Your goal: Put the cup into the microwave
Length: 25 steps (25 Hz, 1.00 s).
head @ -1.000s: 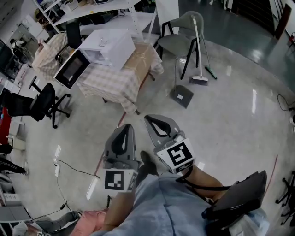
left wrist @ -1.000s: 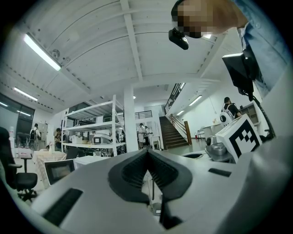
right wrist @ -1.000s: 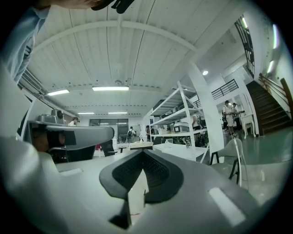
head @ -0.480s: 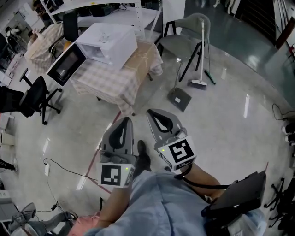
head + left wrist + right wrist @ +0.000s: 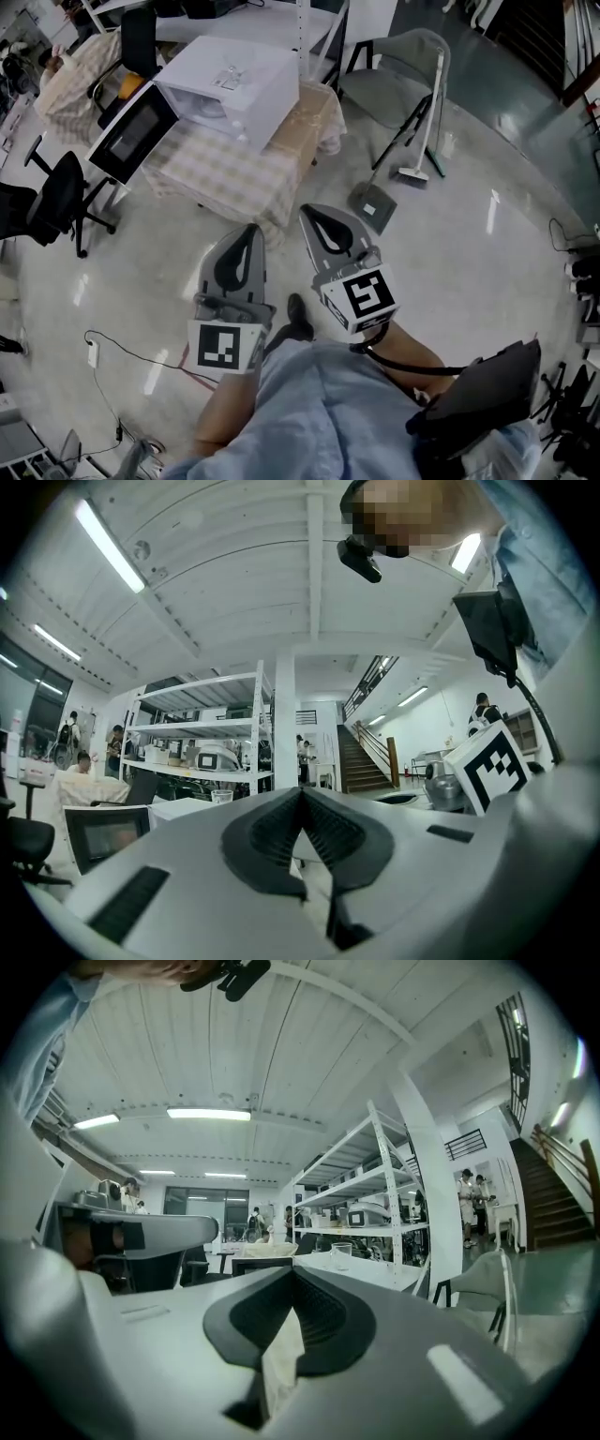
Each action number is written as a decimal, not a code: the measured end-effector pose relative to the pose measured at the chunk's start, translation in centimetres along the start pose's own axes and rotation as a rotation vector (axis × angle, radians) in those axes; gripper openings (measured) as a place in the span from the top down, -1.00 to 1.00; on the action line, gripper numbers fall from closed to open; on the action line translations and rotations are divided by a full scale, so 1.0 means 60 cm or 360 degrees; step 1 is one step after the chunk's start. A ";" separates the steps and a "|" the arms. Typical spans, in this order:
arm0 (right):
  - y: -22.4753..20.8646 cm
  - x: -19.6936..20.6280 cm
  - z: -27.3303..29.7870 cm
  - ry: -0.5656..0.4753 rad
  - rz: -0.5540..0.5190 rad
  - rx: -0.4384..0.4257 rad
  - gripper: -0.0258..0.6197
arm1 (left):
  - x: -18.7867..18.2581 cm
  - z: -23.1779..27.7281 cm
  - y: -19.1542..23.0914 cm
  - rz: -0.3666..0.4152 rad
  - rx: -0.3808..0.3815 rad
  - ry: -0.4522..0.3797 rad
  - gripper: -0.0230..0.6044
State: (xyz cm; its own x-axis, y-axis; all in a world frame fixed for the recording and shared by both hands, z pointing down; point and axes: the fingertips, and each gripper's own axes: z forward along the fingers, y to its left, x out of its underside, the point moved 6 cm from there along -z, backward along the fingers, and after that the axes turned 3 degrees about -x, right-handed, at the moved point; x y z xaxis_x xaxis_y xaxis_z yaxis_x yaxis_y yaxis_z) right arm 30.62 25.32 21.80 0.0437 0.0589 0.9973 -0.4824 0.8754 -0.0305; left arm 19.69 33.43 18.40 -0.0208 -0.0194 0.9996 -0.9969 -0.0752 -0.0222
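- A person in a blue shirt stands on a shiny floor, seen from above, holding a gripper in each hand, both pointed level ahead.
- The left gripper has its fingers closed tip to tip, with nothing between them.
- The right gripper is just beside it, fingers also closed and holding nothing. A pale strip shows in the gap behind the tips; what it is cannot be told.
- Ahead of both grippers is a counter under a checked cloth, apart from the fingertips.
- A white microwave sits on the counter, its dark-windowed door swung open to the left.
- A clear cup stands upright on top of the microwave, not inside it, and neither gripper touches it.
- Right of the counter is a grey chair, with a broom leaning on it and a dustpan on the floor.
- A black office chair is at the left.
- White shelving stands behind the counter.
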 end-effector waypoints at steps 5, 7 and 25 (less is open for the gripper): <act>0.004 -0.024 0.071 -0.0021 -0.0078 0.0022 0.92 | -0.005 0.032 0.064 -0.0018 0.0044 -0.0058 0.91; -0.002 -0.029 0.084 -0.0020 -0.0086 0.0057 0.92 | -0.004 0.041 0.076 -0.0018 0.0061 -0.0077 0.91; -0.079 -0.032 0.175 -0.0077 -0.0053 0.0171 0.92 | 0.021 0.134 0.146 0.0011 0.0064 -0.0019 0.91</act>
State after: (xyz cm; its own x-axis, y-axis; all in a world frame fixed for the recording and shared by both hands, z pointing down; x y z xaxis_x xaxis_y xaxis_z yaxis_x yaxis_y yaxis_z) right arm 23.64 16.04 20.73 0.0202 0.0051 0.9998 -0.5726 0.8198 0.0074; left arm 11.54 24.71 19.30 -0.0266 -0.0322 0.9991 -0.9929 -0.1151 -0.0301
